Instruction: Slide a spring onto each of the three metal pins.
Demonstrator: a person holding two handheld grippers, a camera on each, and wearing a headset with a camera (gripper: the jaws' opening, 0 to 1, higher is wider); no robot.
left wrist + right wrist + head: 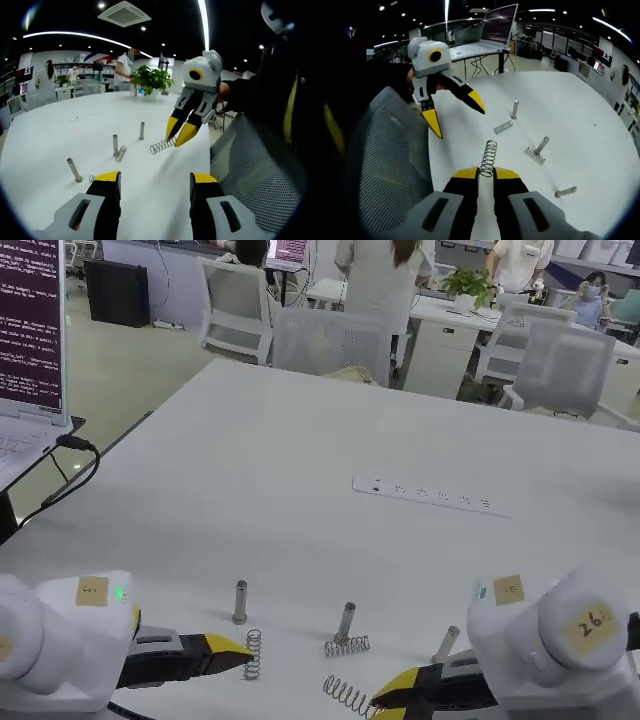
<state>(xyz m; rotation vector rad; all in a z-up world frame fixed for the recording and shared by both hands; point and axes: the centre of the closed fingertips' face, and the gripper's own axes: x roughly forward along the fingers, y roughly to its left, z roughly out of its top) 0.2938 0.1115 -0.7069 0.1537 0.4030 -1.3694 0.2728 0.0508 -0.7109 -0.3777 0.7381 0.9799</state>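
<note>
Yellow-tipped right gripper [386, 702] is pinching one end of a spring [346, 694] by the counter's [300, 460] near edge. The left gripper [241, 650] is gaping just beside a second spring [253, 653]. Three metal pins [345, 622] are standing just beyond.

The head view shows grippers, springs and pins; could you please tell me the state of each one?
left gripper: open, holding nothing.
right gripper: shut on one end of the held spring.
held spring: gripped, not on a pin.
left spring: lying loose beside the left pin.
middle spring: lying loose by the middle pin.
left pin: standing, bare.
middle pin: standing, bare.
right pin: standing, bare.
</note>
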